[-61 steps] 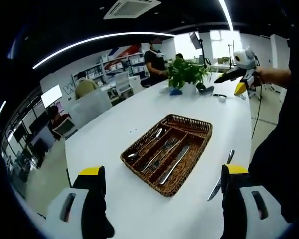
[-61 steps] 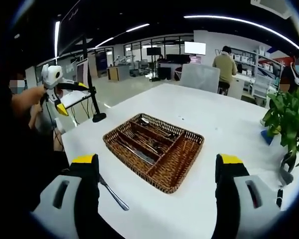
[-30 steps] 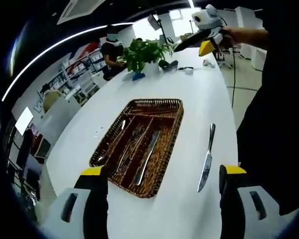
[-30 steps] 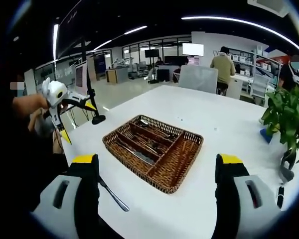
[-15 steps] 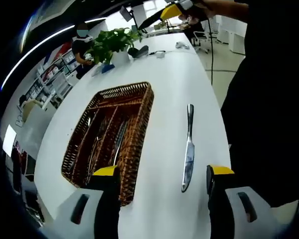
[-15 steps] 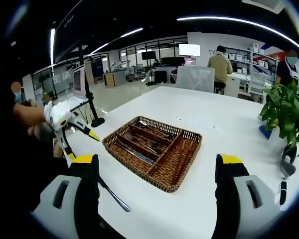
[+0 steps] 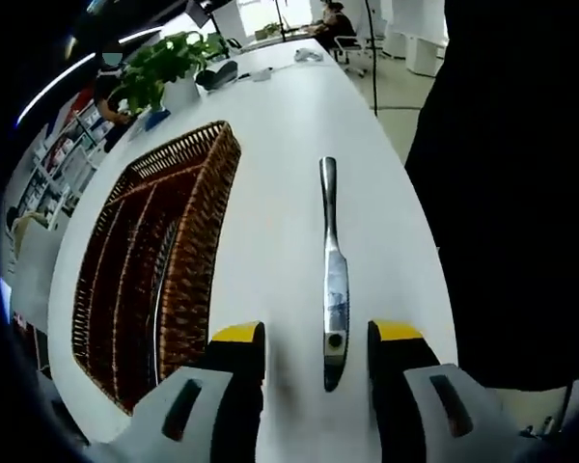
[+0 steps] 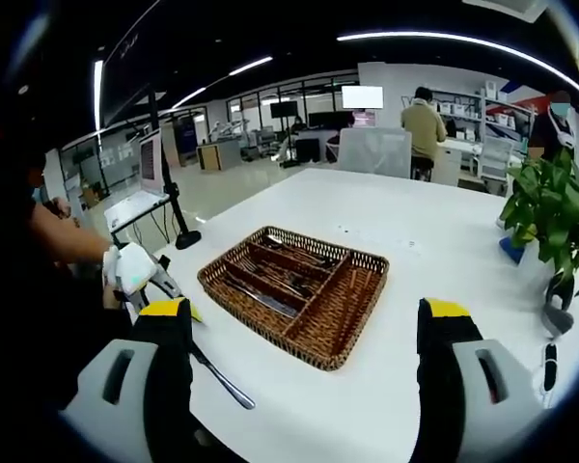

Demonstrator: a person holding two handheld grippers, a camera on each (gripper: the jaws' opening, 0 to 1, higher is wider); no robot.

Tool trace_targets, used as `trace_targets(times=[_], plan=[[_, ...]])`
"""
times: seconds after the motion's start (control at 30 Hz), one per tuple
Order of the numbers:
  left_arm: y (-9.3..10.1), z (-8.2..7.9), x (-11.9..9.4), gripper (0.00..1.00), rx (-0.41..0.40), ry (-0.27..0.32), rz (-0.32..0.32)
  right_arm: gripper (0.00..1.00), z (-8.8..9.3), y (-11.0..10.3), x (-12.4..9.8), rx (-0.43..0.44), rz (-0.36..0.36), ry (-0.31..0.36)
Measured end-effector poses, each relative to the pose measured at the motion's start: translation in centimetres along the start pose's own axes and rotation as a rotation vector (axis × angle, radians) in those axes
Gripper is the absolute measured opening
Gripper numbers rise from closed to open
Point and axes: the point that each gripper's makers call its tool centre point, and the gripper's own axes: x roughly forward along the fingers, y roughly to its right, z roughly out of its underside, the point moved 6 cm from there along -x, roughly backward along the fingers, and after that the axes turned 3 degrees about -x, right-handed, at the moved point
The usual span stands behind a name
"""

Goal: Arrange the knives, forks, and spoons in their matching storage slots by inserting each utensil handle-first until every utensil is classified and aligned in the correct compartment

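Observation:
A steel knife (image 7: 331,253) lies on the white table (image 7: 270,145), handle pointing away, blade end between my jaws. My left gripper (image 7: 317,336) is open, with one yellow tip on each side of the blade and no grip on it. The wicker basket (image 7: 195,241) sits to the left. In the right gripper view the basket (image 8: 362,262) holds several utensils in its far slots, and its near slot shows bare wicker. The knife (image 8: 224,378) lies at the table edge. The left gripper (image 8: 135,273) is low beside it. My right gripper (image 8: 304,313) hangs open, holding nothing.
A potted plant (image 8: 552,214) and a small black object (image 8: 548,355) stand on the table's far right. A black stand (image 8: 174,207) rises from the floor beyond the table's left edge. People work at desks behind. The person's dark clothing (image 7: 521,193) borders the knife side.
The left gripper has swung down over the knife and its jaws have narrowed around the blade. In the right gripper view it dropped from hand height to the table edge. The right gripper stayed put.

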Motion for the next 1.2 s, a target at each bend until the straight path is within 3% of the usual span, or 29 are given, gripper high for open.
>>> trace_targets(times=[0.53,0.73,0.93,1.13,1.17,1.2], plan=[[0.5,-0.3,1.7,0.25,0.028,0.0,0.067,1.0,0.5,0.3,-0.7,0.0,0.019,-0.004],[1.1,-0.2,1.8,0.14,0.04,-0.007,0.122,1.0,0.4,0.3,-0.7,0.001,0.014,0.003],[1.0,-0.2,1.8,0.12,0.053,-0.006,0.125,1.0,0.4,0.3,-0.6,-0.009,0.016,0.001],[0.9,-0.6,1.8,0.11,0.025,-0.055,0.12,1.0,0.4,-0.2,-0.3,-0.021,0.0,-0.007],[0.9,-0.5,1.8,0.11,-0.023,-0.075,0.116,1.0,0.4,-0.2,-0.3,-0.022,-0.001,-0.007],[0.8,-0.7,1.9,0.11,-0.003,-0.07,0.114,1.0,0.4,-0.2,-0.3,-0.021,-0.003,-0.006]])
